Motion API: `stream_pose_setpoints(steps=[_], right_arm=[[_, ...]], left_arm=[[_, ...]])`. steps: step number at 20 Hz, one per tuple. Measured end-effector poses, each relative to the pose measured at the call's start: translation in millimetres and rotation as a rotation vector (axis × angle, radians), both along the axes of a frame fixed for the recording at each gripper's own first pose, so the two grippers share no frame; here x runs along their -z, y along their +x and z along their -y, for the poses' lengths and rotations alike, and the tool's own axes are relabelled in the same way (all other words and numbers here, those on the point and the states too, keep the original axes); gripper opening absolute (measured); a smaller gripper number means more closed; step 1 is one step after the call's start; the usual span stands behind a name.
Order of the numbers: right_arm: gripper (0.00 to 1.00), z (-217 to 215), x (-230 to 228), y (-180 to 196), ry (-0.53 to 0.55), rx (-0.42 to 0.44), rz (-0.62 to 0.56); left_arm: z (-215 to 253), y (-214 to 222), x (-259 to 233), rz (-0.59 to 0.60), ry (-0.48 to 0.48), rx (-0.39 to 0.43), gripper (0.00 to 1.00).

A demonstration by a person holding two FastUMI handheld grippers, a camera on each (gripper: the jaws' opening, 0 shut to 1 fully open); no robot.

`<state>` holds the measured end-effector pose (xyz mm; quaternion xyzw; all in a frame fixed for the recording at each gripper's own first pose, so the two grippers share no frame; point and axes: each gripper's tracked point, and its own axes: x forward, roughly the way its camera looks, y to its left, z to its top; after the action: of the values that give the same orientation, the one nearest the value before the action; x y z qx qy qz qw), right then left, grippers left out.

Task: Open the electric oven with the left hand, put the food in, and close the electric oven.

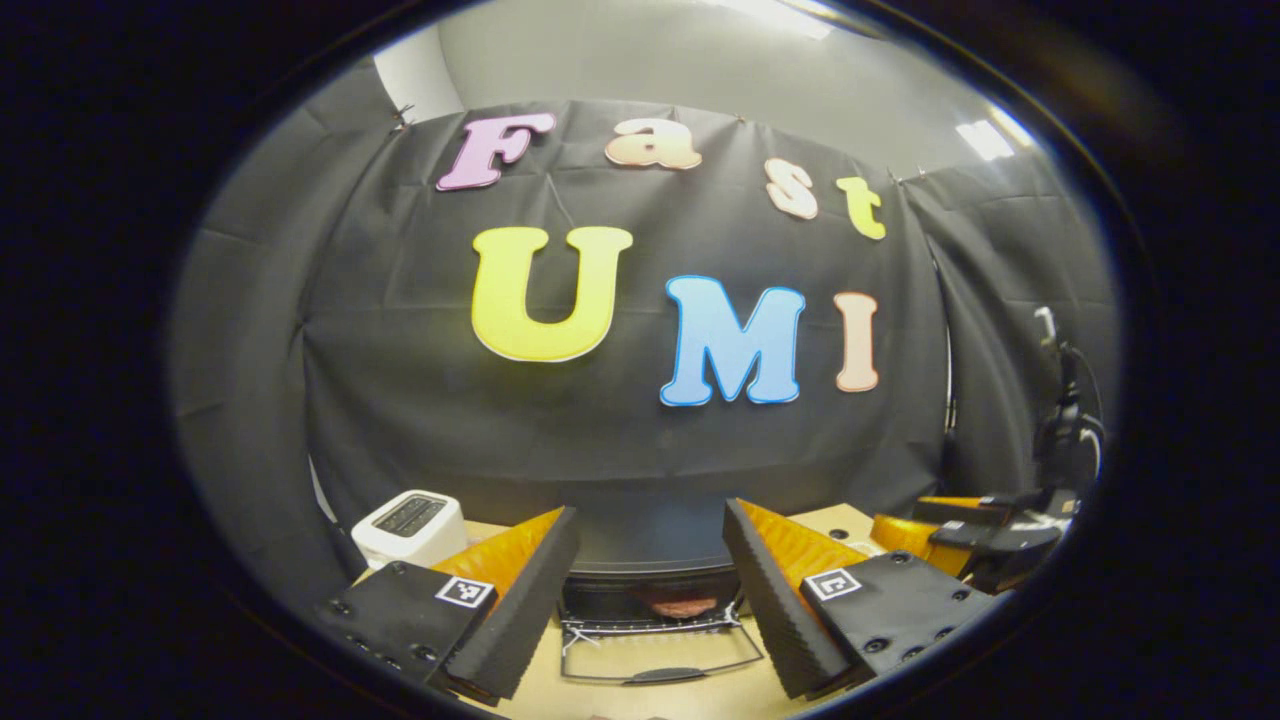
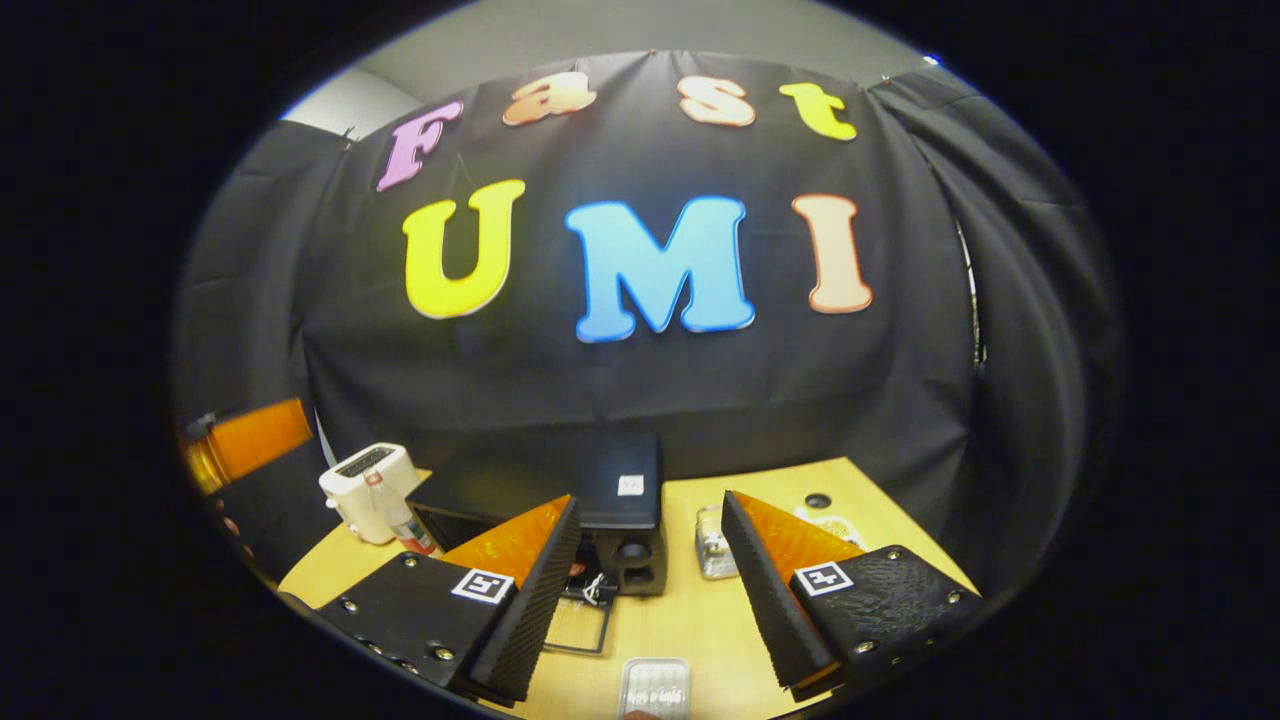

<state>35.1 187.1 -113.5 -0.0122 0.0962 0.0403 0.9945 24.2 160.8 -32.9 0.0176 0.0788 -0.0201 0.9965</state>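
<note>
The black electric oven [image 1: 640, 560] stands on the table straight ahead in the left gripper view, its glass door [image 1: 655, 660] folded down flat towards me. A reddish piece of food [image 1: 680, 603] lies inside on the rack. My left gripper [image 1: 650, 520] hangs open above and in front of the oven, holding nothing. In the right gripper view the oven [image 2: 600, 485] sits ahead and to the left with its door [image 2: 580, 625] down. My right gripper [image 2: 650, 500] is open and empty, raised over the table.
A white toaster [image 2: 365, 485] and a small bottle [image 2: 400, 520] stand left of the oven. A glass jar [image 2: 712, 545] sits to its right. A clear plastic tray [image 2: 655, 685] lies near the front of the wooden table [image 2: 700, 620]. Black cloth walls the booth.
</note>
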Motion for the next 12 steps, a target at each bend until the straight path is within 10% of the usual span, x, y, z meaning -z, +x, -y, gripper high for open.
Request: stream_pose_setpoints(steps=[12], right_arm=[[0.87,52.3,-95.3,-10.6,-0.014,0.005,0.158]], left_arm=[[41.4,2.7,-59.2,0.119,-0.010,-0.044,1.00]])
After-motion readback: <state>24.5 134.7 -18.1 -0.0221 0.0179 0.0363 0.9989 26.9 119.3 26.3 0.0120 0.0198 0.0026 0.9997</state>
